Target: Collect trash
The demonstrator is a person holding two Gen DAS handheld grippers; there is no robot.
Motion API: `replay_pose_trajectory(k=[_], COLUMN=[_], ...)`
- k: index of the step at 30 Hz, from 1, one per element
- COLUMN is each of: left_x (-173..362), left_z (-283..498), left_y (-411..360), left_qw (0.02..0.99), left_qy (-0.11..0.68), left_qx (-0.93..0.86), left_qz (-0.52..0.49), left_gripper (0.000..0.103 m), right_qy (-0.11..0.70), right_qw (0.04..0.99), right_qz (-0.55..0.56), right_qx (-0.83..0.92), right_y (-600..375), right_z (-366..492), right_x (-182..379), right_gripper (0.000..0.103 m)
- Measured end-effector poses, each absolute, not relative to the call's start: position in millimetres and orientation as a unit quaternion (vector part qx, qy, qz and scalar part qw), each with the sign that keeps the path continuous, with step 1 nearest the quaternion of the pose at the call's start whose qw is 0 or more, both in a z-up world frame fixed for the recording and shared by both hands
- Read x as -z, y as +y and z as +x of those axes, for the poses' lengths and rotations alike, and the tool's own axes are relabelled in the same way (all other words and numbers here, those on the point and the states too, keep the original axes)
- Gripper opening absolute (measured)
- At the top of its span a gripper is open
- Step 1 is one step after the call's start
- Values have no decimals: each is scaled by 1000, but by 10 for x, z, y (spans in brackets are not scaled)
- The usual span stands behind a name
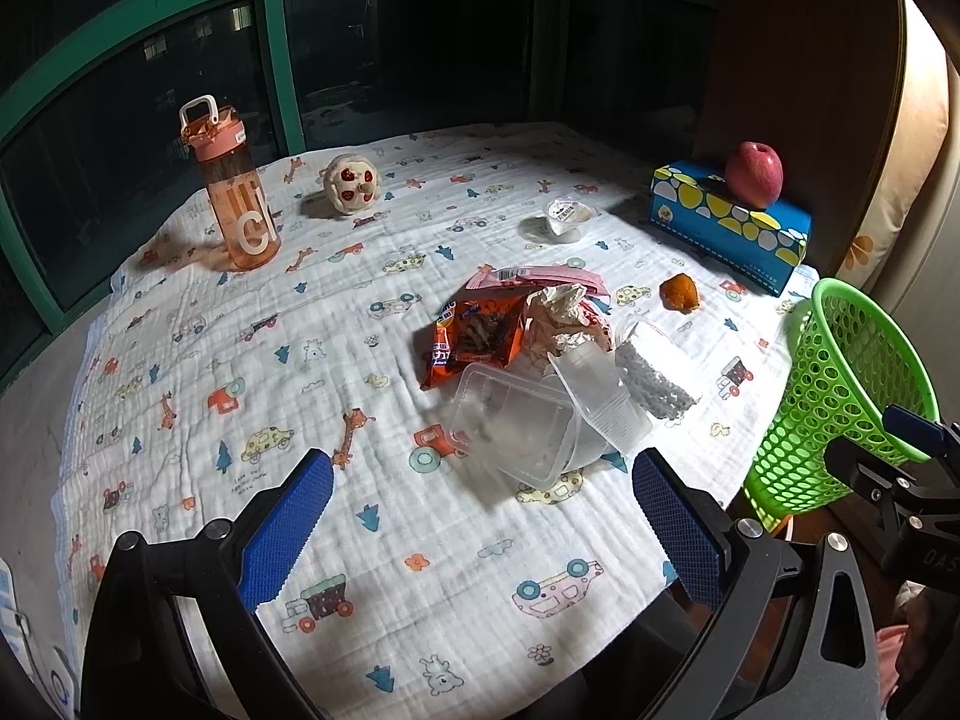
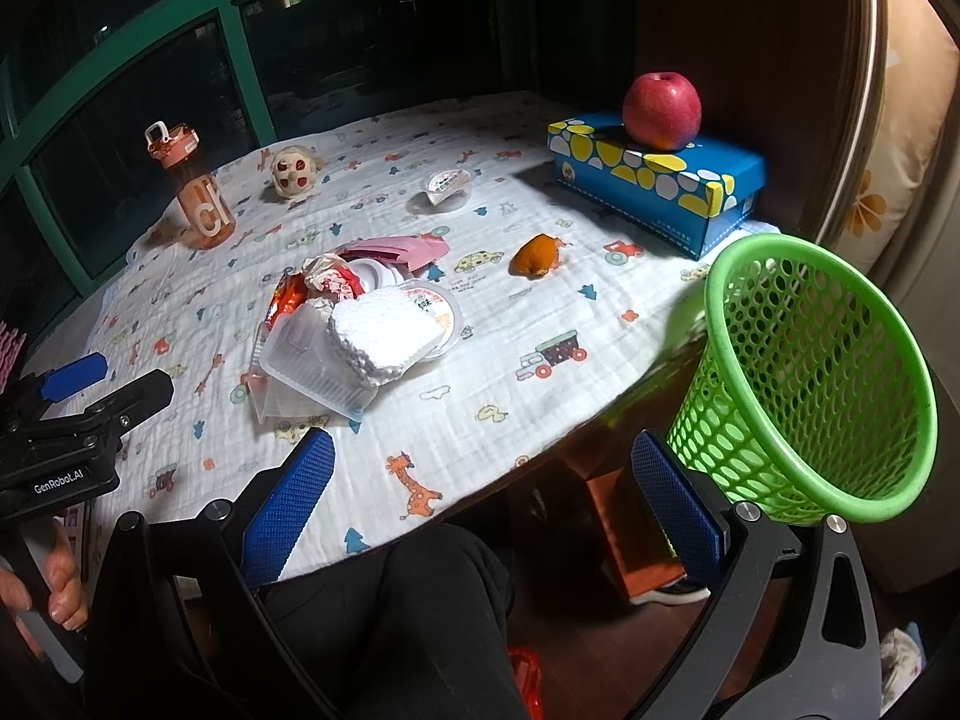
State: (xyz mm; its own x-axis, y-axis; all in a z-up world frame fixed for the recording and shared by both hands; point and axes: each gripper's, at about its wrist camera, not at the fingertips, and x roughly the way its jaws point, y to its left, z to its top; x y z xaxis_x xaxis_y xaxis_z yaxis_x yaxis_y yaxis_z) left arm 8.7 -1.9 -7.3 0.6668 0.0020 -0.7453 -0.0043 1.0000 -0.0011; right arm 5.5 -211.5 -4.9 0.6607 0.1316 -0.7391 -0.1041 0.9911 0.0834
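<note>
While tilted rightward, green basket (image 2: 810, 384)

Left gripper (image 1: 483, 531) fingers (image 1: 287, 531) spread, above cloth; trash pile (image 1: 540, 354) ahead; green basket (image 1: 840, 396) right.

Table (image 1: 36, 420), printed cloth (image 1: 180, 360), trash pile (image 1: 540, 354), bottle (image 1: 231, 192), tissue box (image 1: 729, 222)

Orange water bottle (image 1: 235, 195) upright at the far left of the desk (image 1: 180, 372), small round plush toy (image 1: 352, 183) beside it; red apple (image 2: 661, 110) resting atop blue tissue box (image 2: 660, 183) at the right
</note>
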Motion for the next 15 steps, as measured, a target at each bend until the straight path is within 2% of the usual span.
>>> replay_pose_trajectory(k=[15], left_x=[31], left_z=[178], left_y=[-12], left_qw=[911], left_qy=[412], left_qx=[-2], left_qz=[-1], left_gripper=[97], right_qy=[408], right_qw=[910], right_qz=[18], right_qx=[-66], right_y=[-2118], right_z=[118], right_x=[33], right_gripper=[98])
